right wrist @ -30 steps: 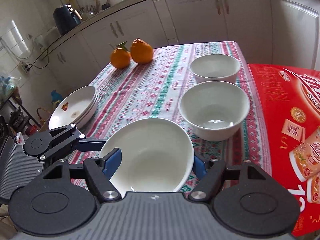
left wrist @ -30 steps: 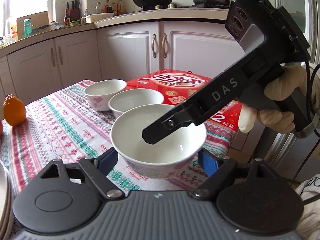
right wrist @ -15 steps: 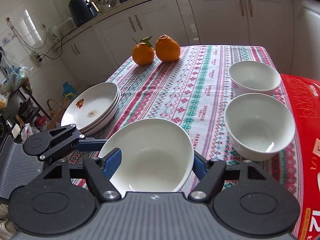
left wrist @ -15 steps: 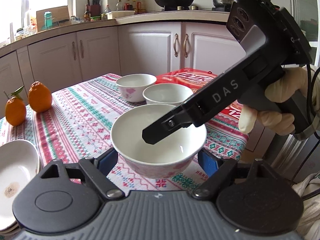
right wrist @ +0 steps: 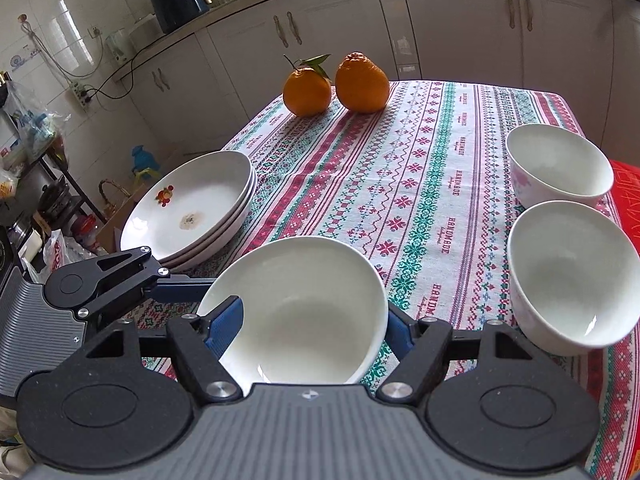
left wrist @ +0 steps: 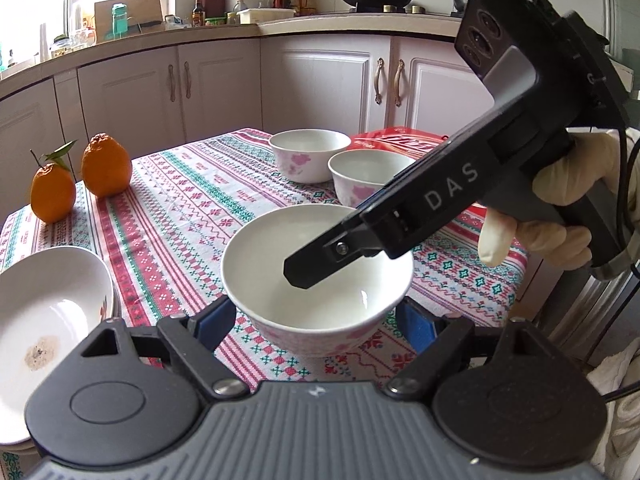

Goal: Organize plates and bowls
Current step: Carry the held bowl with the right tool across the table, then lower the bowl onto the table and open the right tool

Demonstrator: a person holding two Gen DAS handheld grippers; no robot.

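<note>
A white bowl with pink flowers hangs just above the tablecloth, held by both grippers. My left gripper is shut on its lower sides, a blue pad on each side. My right gripper is shut on the same bowl; in the left wrist view one black finger reaches over the rim into it. Two more matching bowls stand on the right of the table. A stack of white plates sits at the table's left edge, close to the left gripper's finger.
Two oranges stand at the far side of the patterned tablecloth. A red box lies beyond the two bowls. A gloved hand holds the right gripper. White kitchen cabinets surround the table.
Both grippers have carried the bowl leftward across the table. The oranges and the plate stack have come into view and nearer; the two standing bowls and red box have slid right.
</note>
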